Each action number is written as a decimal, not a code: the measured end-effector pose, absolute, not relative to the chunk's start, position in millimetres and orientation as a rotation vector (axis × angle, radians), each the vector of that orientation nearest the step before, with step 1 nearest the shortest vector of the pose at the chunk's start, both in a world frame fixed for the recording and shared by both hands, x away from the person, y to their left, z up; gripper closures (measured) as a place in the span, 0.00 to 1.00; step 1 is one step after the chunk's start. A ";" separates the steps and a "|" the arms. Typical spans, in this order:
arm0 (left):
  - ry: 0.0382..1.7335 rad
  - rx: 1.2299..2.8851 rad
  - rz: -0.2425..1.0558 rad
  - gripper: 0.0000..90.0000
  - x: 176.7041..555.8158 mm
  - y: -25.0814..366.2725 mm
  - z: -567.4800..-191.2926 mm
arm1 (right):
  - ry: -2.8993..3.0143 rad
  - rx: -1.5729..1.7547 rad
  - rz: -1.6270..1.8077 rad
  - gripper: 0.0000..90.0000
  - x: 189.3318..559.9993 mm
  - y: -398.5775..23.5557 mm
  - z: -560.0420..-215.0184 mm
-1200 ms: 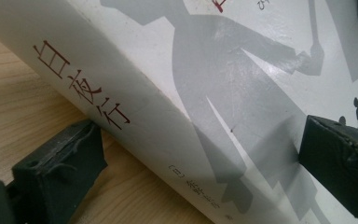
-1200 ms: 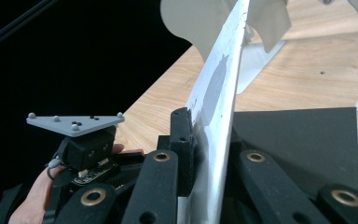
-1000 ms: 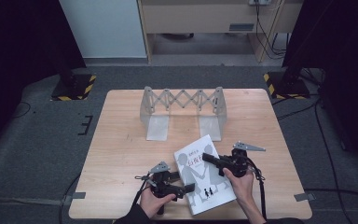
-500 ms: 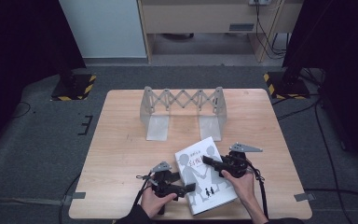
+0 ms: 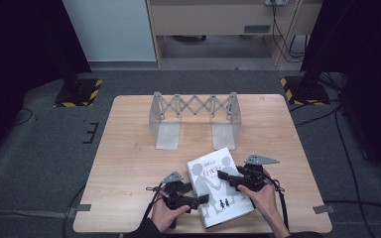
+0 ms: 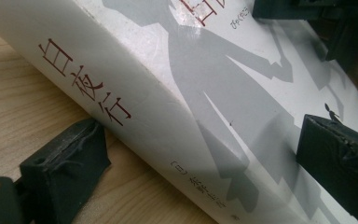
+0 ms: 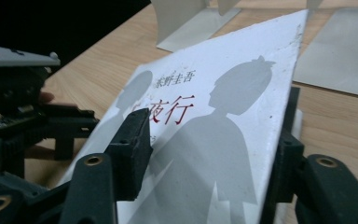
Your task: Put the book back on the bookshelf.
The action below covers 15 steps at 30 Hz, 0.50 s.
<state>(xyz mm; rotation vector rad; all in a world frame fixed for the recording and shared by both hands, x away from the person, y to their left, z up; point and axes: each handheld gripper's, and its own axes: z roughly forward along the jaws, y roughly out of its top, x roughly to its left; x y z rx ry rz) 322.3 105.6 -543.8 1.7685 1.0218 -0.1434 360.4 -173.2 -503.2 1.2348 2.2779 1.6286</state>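
Book (image 5: 218,186) lies flat on the near part of the table (image 5: 129,163), white cover up, grey figures and red lettering on it, turned at an angle to the table edge. It sits between my two grippers.

Left gripper (image 5: 198,201): comes at the book's spine side from the near left. In the left gripper view one jaw rests on the wood just beside the spine, the other stands over the cover near the bottom edge; the spine (image 6: 135,116) runs slantwise between them. I can't tell whether the pads press on it or merely flank it, so I leave the grip undecided.

Right gripper (image 5: 224,176): reaches in from the right over the cover's middle. Its jaws have just been opening, and they now stand about halfway apart. In the right gripper view the book's right-hand edge lies between them, one jaw above the cover, the other down past the edge at the table; a gap shows at the upper pad, so no hold.

Behind the book, well apart from it, an extending metal book stand (image 5: 193,116) stands upright across the table's far half, its two flat feet pointing toward me
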 end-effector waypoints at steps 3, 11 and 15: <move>1.023 1.776 -0.131 0.02 321.8 104.7 -543.4 | 2.290 1.231 1.565 0.44 359.3 -178.0 -504.2; 1.025 1.794 -0.114 0.04 321.2 103.2 -542.7 | 2.289 1.279 1.491 0.41 358.7 -184.8 -515.4; 1.026 1.794 -0.114 0.04 321.2 103.0 -542.7 | 2.284 1.292 1.498 0.40 358.4 -185.3 -517.0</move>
